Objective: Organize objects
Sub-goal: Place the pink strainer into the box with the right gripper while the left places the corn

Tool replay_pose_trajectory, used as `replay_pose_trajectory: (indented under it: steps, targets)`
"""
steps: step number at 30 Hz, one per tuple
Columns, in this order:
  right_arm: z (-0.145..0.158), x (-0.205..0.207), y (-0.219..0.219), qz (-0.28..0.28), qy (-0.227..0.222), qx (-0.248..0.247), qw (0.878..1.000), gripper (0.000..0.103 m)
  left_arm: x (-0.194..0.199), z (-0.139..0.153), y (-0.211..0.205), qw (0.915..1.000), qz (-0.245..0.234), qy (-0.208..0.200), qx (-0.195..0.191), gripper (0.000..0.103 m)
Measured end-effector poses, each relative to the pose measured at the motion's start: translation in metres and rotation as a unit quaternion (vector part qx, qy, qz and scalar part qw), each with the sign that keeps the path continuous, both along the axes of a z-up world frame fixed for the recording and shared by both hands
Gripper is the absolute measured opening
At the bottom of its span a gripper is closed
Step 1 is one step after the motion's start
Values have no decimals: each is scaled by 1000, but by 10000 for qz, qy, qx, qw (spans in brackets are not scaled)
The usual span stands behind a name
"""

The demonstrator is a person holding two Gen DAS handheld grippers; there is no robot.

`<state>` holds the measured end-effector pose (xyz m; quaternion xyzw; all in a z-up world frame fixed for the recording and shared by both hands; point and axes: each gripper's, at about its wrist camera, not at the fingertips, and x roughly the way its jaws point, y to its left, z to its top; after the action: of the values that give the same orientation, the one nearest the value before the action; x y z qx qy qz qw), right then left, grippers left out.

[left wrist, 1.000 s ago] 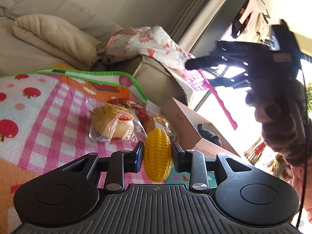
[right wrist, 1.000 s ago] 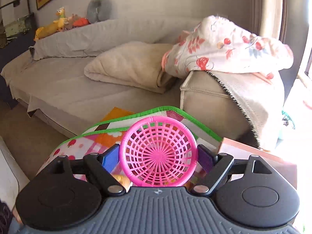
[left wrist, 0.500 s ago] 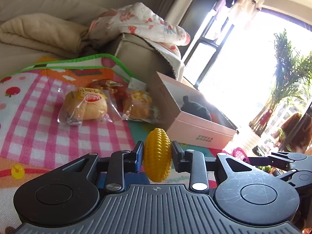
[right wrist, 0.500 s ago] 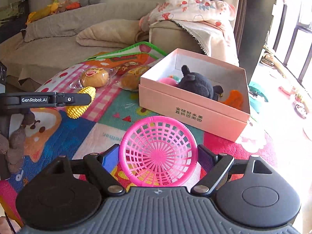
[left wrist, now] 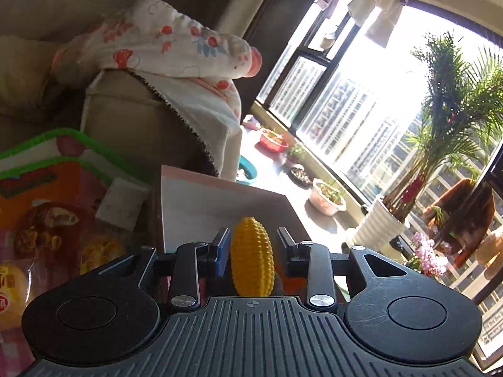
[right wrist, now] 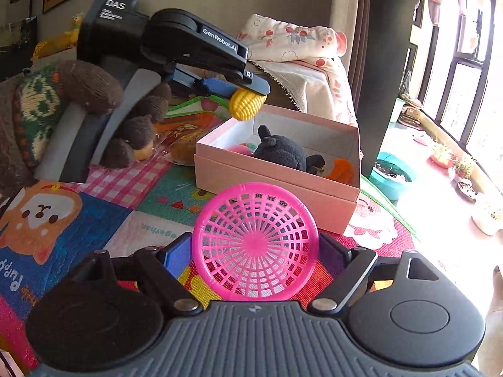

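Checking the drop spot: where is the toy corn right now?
In the right wrist view, the toy corn sits between the left tool's fingers, over the near left corner of the pink box.

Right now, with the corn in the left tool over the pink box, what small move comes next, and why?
Probably open the left tool fully and let the toy corn drop. In the right wrist view it hangs above the near-left corner of the pink box, and the fingers already look parted. The black plush sits further right, so that corner looks free.
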<state>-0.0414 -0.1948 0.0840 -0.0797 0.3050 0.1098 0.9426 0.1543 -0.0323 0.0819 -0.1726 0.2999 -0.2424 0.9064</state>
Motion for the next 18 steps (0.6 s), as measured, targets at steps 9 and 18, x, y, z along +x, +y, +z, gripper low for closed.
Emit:
replay_pose_trajectory:
  steps: [9,18]
  targets:
    - [39,58,-35,-392,-460,192,9980,84,-54,0,37,9980,208,-581,106,35]
    - [72,192,-33,-662,-607,-284,9956,84,-99,-29,69,9987,126,-298,389,35]
